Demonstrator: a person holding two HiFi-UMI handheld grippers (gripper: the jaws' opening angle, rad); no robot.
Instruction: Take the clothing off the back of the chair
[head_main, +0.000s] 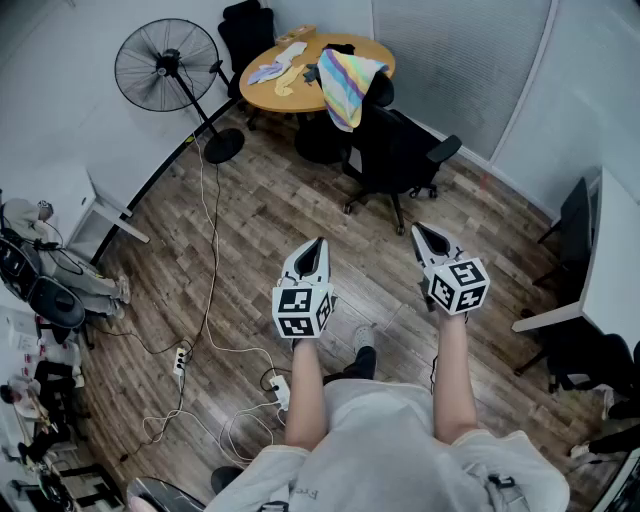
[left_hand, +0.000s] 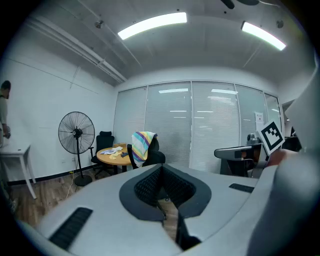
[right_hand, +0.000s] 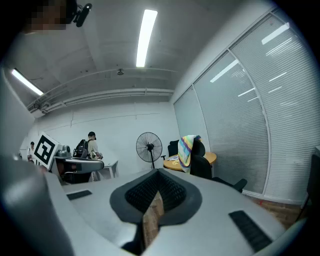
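Observation:
A rainbow-striped garment (head_main: 346, 84) hangs over the back of a black office chair (head_main: 398, 150) at the far side of the room, next to a round wooden table (head_main: 269, 93). It also shows in the left gripper view, garment (left_hand: 143, 144) on chair (left_hand: 154, 155), and in the right gripper view, garment (right_hand: 188, 149) on chair (right_hand: 201, 166). My left gripper (head_main: 319, 243) and right gripper (head_main: 417, 229) are held out side by side, well short of the chair. Both are shut and hold nothing, as seen at the left gripper (left_hand: 161, 171) and the right gripper (right_hand: 157, 176).
A standing fan (head_main: 167, 64) is left of the table, which bears papers and small items. Cables and a power strip (head_main: 181, 361) lie on the wood floor at left. White desks stand at left (head_main: 88, 205) and right (head_main: 612, 270). A person (right_hand: 93, 145) stands far off.

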